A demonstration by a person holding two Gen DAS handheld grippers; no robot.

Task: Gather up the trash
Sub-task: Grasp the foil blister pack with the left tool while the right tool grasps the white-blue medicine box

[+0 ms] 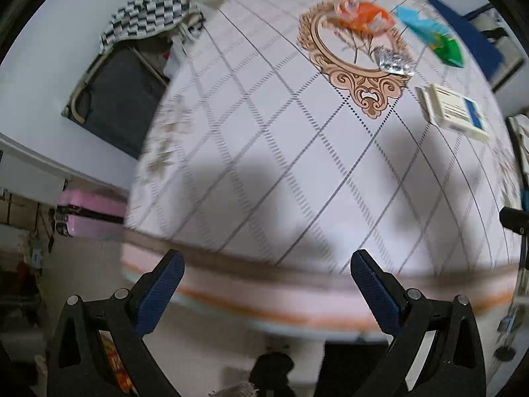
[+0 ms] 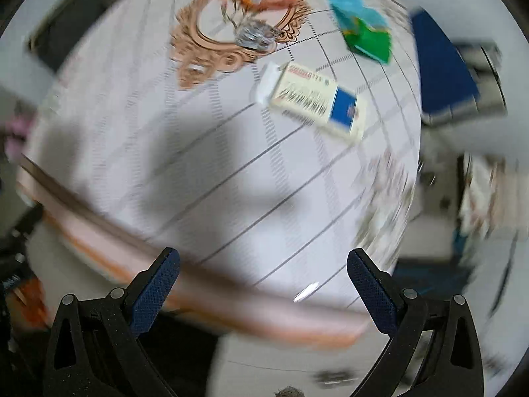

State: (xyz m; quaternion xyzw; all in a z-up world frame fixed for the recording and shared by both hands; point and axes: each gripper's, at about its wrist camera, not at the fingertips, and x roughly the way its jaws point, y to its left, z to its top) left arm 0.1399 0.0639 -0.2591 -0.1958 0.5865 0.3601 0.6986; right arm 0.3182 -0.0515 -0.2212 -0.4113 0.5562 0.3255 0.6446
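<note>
Two handheld grippers hover at the near edge of a table [image 1: 251, 178] draped in a pale cloth with a diamond grid. The left gripper [image 1: 266, 289] has its blue-padded fingers spread wide with nothing between them; the right gripper [image 2: 263, 286] is likewise spread and empty.

The trash lies at the far end of the table, well apart from both grippers. There are four pieces:

- An orange wrapper [image 1: 365, 16], crumpled, farthest away.
- A silver foil scrap [image 1: 393, 61], just nearer.
- A blue-and-green packet [image 1: 433, 38], to the right of the orange wrapper.
- A small white carton with a blue panel [image 2: 315, 101], nearest.

The wrappers and foil look light, soft and crushable — probably any raised fold gives a hold. The carton seems light too but stiffer and flat. It is likely best pinched across its narrow width. Its long axis runs diagonally, with the blue end toward the right edge and an open flap at the other end, though the right view is blurred.
</note>
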